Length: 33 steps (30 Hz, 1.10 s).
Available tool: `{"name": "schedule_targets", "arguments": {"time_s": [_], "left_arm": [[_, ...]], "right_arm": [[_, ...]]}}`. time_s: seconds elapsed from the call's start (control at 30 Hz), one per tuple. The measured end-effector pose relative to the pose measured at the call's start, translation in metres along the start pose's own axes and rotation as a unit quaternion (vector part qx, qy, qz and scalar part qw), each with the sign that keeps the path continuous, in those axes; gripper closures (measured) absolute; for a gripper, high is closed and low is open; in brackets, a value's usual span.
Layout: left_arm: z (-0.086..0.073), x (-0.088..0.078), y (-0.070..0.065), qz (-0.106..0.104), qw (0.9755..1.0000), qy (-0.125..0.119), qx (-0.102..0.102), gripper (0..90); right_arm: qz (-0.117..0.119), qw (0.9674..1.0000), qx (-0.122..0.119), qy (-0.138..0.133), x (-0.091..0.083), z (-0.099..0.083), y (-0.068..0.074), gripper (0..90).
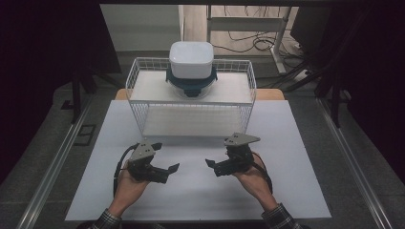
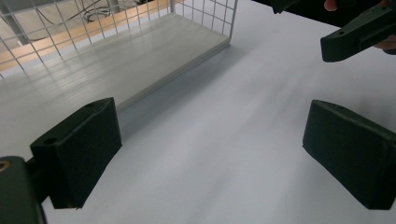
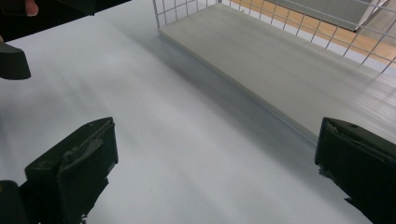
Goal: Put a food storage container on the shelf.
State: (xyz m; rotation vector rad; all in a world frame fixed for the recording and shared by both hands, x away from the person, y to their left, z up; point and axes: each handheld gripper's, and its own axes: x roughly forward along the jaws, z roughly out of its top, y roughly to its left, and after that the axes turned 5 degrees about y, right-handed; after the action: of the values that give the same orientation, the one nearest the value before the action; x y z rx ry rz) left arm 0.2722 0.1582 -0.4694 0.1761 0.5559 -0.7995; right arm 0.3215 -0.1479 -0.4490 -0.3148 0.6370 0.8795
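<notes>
Both grippers, left [image 1: 173,167] and right [image 1: 208,163], are sitting released, jaws wide, holding nothing; looks like the pre-reach stage. Next they're probably reaching up to the white square lidded container [image 1: 191,59] on the white wire rack [image 1: 138,90].

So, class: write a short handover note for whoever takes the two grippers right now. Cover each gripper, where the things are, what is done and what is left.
Left gripper: open, empty, held low over the white table, pointing inward.
Right gripper: open, empty, facing the left one, jaws apart.
White container: sits stacked on a dark-lidded clear bowl on the upper shelf of the wire rack. The rack's lower shelf is bare.
Done: nothing gripped or touched yet.
Left: probably reach forward to the stacked containers; both hands are well short of the rack.
</notes>
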Motion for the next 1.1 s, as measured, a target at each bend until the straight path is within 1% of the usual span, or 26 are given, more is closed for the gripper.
{"name": "schedule_targets", "arguments": {"time_s": [0.07,0.23,0.5,0.87,1.1], "left_arm": [[-0.002,0.000,0.000,0.001,1.0000,0.002,-0.001,4.0],[-0.005,0.000,-0.001,0.001,1.0000,-0.001,-0.004,4.0],[-0.013,0.000,-0.003,0.004,0.9999,0.007,-0.007,4.0],[-0.022,-0.009,-0.005,0.015,0.9998,0.006,-0.010,4.1],[-0.029,-0.015,-0.006,0.022,0.9996,0.006,-0.013,4.2]], "right_arm": [[0.001,1.0000,0.002,0.000,0.000,-0.002,0.000,0.0],[-0.001,1.0000,0.001,0.002,0.001,-0.007,0.001,0.0],[-0.002,1.0000,-0.003,0.000,-0.002,-0.012,0.004,0.0],[-0.002,1.0000,-0.002,-0.002,-0.010,-0.019,0.006,0.0],[-0.004,1.0000,0.005,-0.003,-0.017,-0.024,0.006,0.0]]}}
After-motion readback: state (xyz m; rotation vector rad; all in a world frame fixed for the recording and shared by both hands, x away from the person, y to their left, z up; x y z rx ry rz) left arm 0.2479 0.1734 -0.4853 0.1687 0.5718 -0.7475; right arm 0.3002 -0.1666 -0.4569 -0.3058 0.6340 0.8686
